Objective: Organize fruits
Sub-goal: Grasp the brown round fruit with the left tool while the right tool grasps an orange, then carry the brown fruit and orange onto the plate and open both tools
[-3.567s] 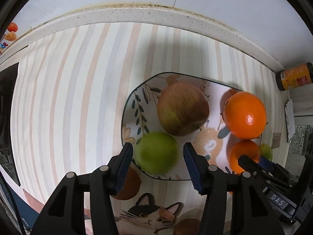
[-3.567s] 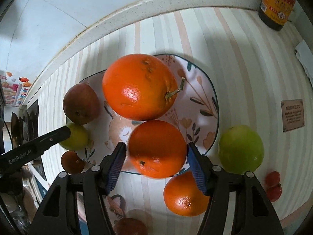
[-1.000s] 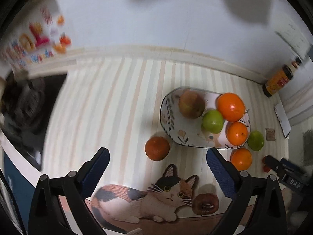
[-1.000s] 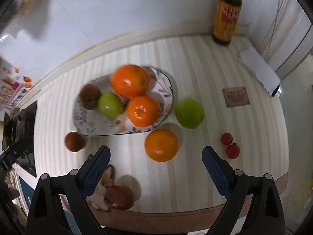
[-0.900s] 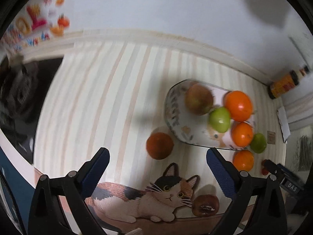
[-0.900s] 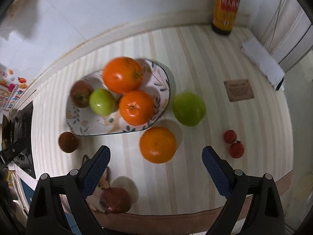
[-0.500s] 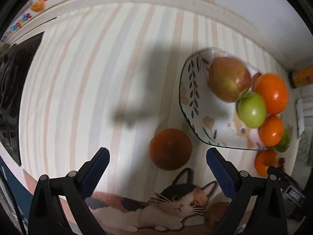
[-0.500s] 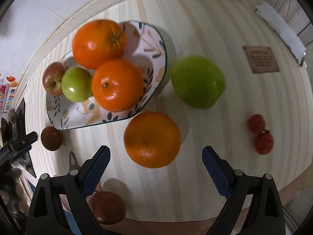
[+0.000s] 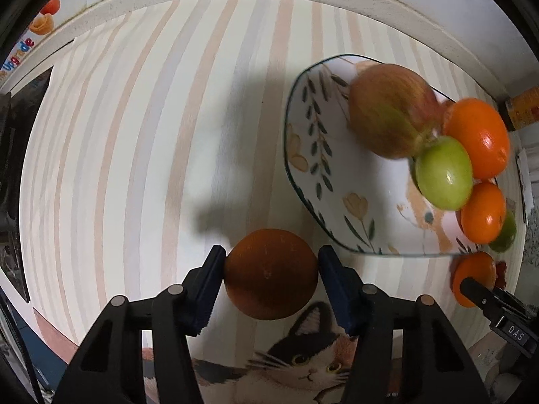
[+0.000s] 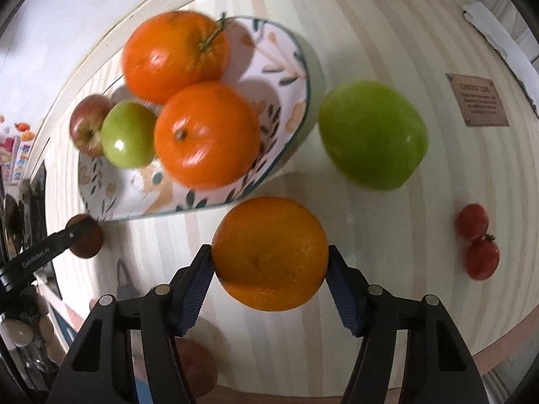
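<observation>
- Striped tabletop (image 9: pixel 134 134) is seen beneath both claws, with a cat print at its near edge.
- Beyond and between the two claws, the patterned plate (image 9: pixel 303 155) is loaded with four fruits.
- Left gripper (image 9: pixel 271 264) is narrowing, its pads touching both sides of the dark brown fruit (image 9: pixel 271 274), just left of the plate.
- Right gripper (image 10: pixel 269 261) is likewise narrowing around the loose orange (image 10: pixel 269 252), pads against it, just before the plate's rim; a green apple (image 10: pixel 372 134) lies beyond to the right.
</observation>
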Demonstrator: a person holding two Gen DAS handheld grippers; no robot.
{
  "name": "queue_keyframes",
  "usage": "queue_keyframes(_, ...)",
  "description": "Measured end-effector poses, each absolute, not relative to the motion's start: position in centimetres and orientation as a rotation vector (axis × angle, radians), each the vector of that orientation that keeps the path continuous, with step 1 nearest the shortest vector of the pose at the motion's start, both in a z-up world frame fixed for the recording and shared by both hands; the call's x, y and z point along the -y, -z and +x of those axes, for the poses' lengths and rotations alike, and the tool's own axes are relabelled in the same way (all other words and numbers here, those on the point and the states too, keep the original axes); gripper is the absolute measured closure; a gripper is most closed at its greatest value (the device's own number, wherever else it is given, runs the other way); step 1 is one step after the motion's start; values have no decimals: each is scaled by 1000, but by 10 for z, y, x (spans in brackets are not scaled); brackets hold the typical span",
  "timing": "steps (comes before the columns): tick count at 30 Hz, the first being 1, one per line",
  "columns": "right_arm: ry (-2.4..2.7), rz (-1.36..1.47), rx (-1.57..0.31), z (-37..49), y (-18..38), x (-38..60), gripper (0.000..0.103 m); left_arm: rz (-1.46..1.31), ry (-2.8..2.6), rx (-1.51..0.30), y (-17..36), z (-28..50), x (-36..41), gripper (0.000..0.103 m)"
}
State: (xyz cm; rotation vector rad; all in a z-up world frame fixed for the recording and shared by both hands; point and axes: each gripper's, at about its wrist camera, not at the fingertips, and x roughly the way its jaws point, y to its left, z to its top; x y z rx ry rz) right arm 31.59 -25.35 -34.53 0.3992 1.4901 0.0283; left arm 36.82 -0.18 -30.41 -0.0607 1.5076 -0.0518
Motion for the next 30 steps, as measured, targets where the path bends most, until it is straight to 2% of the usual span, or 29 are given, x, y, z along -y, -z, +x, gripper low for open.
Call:
queue_keyframes(8, -96, 408, -1520, 306, 358, 227, 34, -67, 93, -1502, 290, 333, 16, 49)
queue_keyframes(18, -115, 378, -1501, 311, 351, 213, 36, -109, 98, -1499, 285, 339, 10, 49)
queue_keyframes(24, -209, 444, -1409, 334, 298, 209, 36, -171, 147, -1416, 234, 354, 7, 49)
queue_keyframes(30, -308, 369, -1329, 416, 246, 184, 36, -209, 137, -1363, 214, 387, 1, 49)
